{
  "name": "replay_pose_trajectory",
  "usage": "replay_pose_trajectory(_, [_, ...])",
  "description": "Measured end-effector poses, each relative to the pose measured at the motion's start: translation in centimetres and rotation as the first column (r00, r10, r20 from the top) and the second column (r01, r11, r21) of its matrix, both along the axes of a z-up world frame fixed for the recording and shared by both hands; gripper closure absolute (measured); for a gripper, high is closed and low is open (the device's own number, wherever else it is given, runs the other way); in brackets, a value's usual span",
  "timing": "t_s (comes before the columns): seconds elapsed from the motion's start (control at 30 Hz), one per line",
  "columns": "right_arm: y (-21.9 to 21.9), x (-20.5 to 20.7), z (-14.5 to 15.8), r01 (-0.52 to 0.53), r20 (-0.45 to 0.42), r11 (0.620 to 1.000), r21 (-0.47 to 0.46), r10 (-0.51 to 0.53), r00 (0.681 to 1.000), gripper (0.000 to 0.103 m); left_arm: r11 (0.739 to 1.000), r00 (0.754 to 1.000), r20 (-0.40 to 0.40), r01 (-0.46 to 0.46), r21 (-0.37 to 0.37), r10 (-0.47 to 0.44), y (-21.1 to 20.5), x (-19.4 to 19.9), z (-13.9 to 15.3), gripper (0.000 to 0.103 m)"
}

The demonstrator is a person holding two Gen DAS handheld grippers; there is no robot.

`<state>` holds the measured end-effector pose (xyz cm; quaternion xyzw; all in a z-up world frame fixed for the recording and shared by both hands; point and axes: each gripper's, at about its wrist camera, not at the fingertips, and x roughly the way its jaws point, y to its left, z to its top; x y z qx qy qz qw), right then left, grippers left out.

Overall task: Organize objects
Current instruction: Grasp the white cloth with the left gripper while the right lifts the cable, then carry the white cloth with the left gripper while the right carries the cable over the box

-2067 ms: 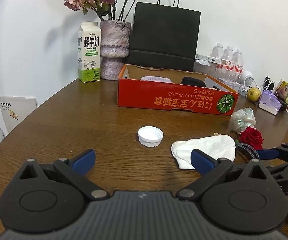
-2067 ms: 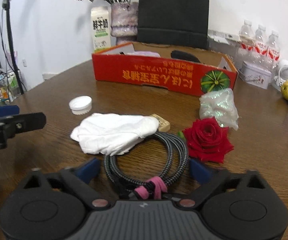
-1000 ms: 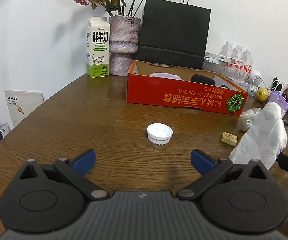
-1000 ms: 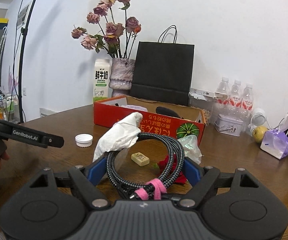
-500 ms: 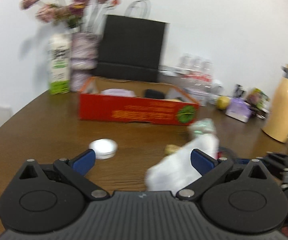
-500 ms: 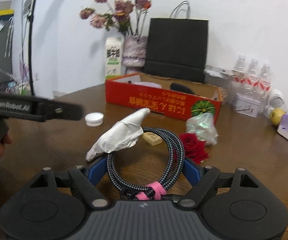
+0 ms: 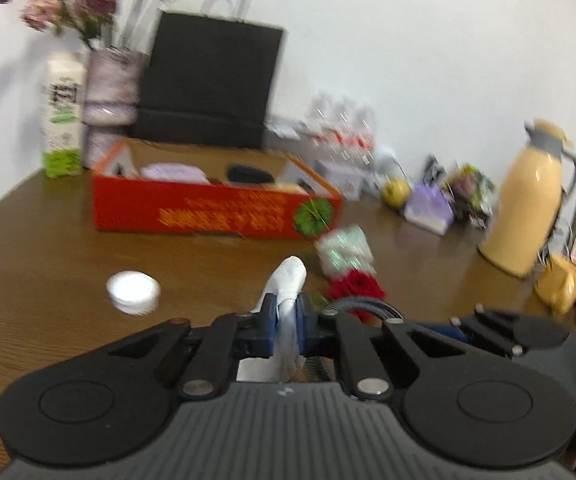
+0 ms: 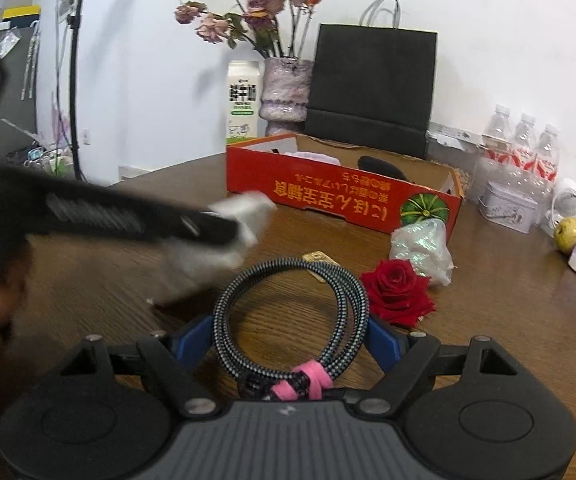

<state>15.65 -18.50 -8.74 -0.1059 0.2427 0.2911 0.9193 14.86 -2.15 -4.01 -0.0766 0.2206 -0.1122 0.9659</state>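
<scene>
My left gripper [image 7: 285, 318] has its jaws closing, and the blue pads pinch a white cloth [image 7: 290, 276] that sticks up between them. In the right wrist view the cloth [image 8: 243, 208] is a blur at the tip of that gripper, left of the coil. My right gripper [image 8: 288, 336] is shut on a coiled braided cable [image 8: 352, 292] with a pink tie, a pad pressed to each side. A red rose [image 8: 396, 288] lies just right of the coil. The open red cardboard box [image 8: 340, 196] stands behind, with things inside.
A white cap [image 7: 132, 286] lies on the brown table [image 7: 47, 264] to the left. Shiny wrapping [image 8: 422, 246] and a small tan block [image 8: 318, 257] lie before the box. Milk carton [image 8: 243, 104], vase, black bag [image 8: 372, 80], bottles, yellow flask [image 7: 528, 208] and apple line the back.
My left gripper swung right and closed on the white cloth, which had been draped on the cable. The cloth is now off the coil. The right gripper tipped down with the cable.
</scene>
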Motion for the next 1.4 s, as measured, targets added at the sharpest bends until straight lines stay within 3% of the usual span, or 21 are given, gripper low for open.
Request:
replay_pose_trajectory(0.07, [-0.3, 0.2, 0.0, 0.024, -0.010, 1.000, 0.010, -0.023, 1.000, 0.022, 0.999, 0.999, 0.017, -0.044, 0.031, 0.044, 1.1, -0.5, 0.5, 0.094])
replay_pose_trajectory(0.17, [-0.9, 0.2, 0.1, 0.060, -0.003, 0.998, 0.034, -0.060, 0.998, 0.022, 0.983, 0.993, 0.015, -0.117, 0.141, 0.116, 1.8, -0.7, 0.4, 0.094])
replay_pose_trajectory(0.4, [-1.9, 0.4, 0.4, 0.150, 0.018, 0.986, 0.077, -0.151, 0.988, 0.022, 0.980, 0.994, -0.096, -0.033, 0.196, 0.053, 0.1, 0.1, -2.2, 0.087])
replay_pose_trajectory(0.53, [-2.0, 0.5, 0.4, 0.157, 0.028, 0.985, 0.075, -0.159, 0.987, 0.022, 0.971, 0.993, -0.108, -0.012, 0.239, 0.039, -1.1, 0.2, -3.1, 0.085])
replay_pose_trajectory(0.7, [-2.0, 0.4, 0.4, 0.158, 0.026, 0.984, 0.080, -0.161, 0.987, 0.022, 0.979, 0.996, -0.066, -0.042, 0.199, 0.056, -0.4, -0.4, -2.5, 0.093])
replay_pose_trajectory(0.97, [-2.1, 0.3, 0.6, 0.163, 0.049, 0.982, 0.098, -0.168, 0.985, 0.022, 0.979, 0.996, -0.001, -0.084, 0.187, 0.086, -0.3, -1.0, -1.0, 0.094])
replay_pose_trajectory(1.4, [-1.4, 1.1, 2.6, 0.166, 0.085, 0.979, 0.121, -0.177, 0.981, 0.022, 0.979, 0.993, 0.037, -0.113, 0.168, 0.109, -0.5, -0.5, 0.7, 0.094])
